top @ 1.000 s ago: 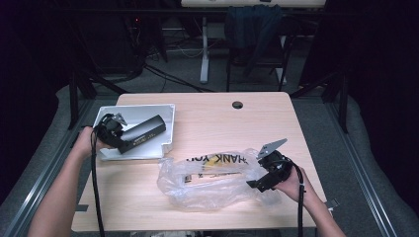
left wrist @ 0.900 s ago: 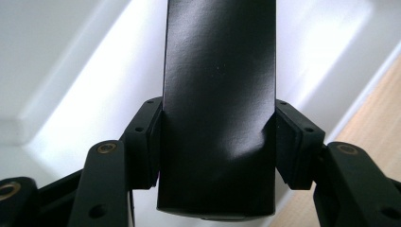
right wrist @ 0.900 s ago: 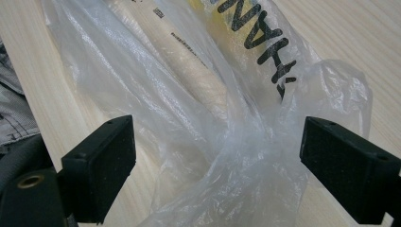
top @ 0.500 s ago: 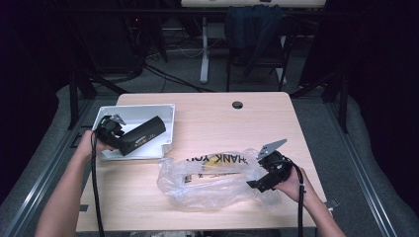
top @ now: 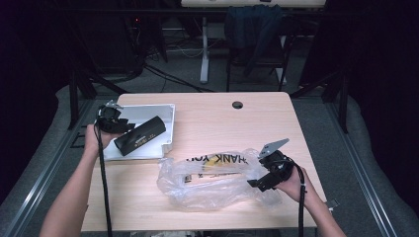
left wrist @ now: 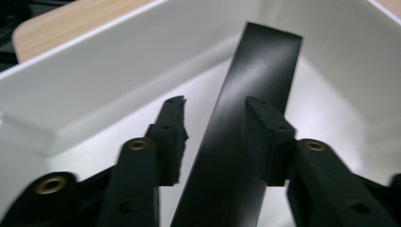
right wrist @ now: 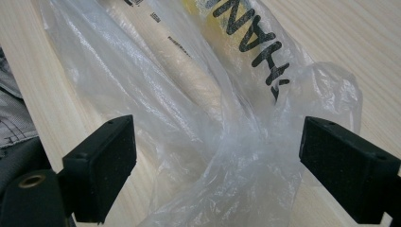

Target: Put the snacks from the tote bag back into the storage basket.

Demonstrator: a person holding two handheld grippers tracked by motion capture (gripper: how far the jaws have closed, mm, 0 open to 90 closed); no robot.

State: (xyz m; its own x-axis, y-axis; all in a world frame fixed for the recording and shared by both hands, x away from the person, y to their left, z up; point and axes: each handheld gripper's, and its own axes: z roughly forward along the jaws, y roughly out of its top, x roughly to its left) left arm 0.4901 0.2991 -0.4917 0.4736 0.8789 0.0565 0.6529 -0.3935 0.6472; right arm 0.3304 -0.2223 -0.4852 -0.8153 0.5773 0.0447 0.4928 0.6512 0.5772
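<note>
A long black box (top: 142,135) lies slanted in the white tray (top: 168,112) at the table's left. My left gripper (top: 121,129) is at the box's near-left end. In the left gripper view the box (left wrist: 255,71) runs between the jaws of the left gripper (left wrist: 215,100), which have just been closing. The right pad overlaps the box's edge and a white gap shows beside the left pad. A clear plastic bag (top: 207,185) printed THANK YOU lies at front centre. My right gripper (top: 256,183) is at its right end, open wide, with crumpled bag (right wrist: 189,94) between the pads of the right gripper (right wrist: 222,165), unpressed.
The wooden table (top: 222,123) has a round cable hole (top: 237,104) near its far edge. A dark chair (top: 257,29) stands behind the table. The tray wall (left wrist: 94,80) rises close around the left jaws. Cables trail from both grippers toward the front edge.
My left gripper has shifted a little toward the tray's far-left corner, while the box still lies across the tray. The right gripper and the bag have not moved.
</note>
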